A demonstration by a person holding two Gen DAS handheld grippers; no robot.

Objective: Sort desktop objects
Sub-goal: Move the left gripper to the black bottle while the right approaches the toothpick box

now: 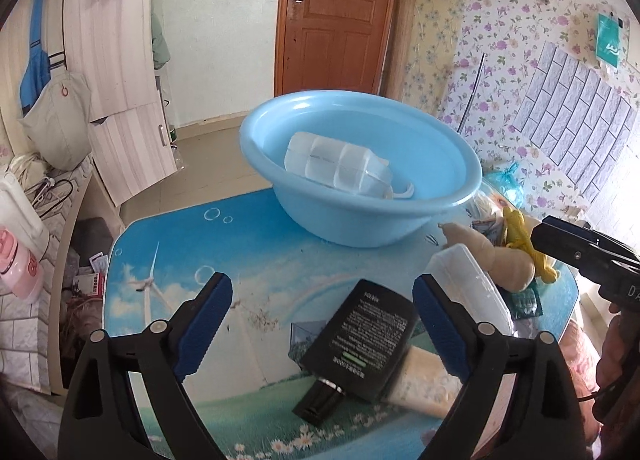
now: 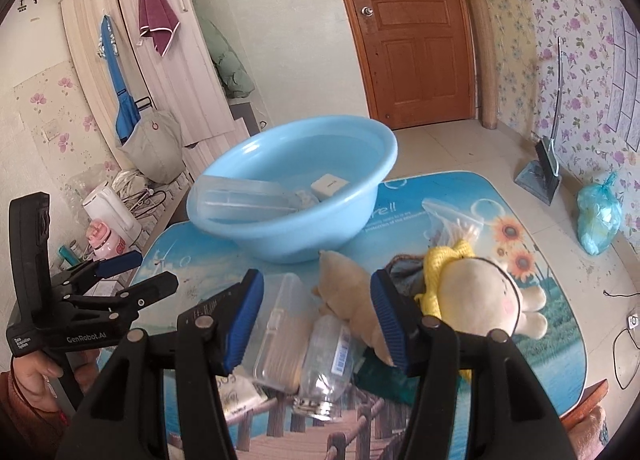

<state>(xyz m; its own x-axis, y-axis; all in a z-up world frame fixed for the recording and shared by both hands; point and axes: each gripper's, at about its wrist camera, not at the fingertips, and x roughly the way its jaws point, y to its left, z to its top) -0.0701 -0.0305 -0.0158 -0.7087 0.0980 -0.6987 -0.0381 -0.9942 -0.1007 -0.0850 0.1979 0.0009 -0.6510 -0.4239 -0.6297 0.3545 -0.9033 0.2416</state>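
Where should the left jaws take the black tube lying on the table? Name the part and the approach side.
Grip the black tube across its flat body, just above the cap. It lies flat with its cap towards the camera, partly over a cream pouch. Come down from above with the open left gripper, jaws spanning its narrow width.

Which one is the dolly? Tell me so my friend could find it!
Start at the big blue basin on the picture-covered table. Come toward the near right side of the pile of clutter. The dolly lies there: a soft cream plush with a round head, a pink cheek and a yellow knitted top, unlike the plain tan stuffed toy beside it.
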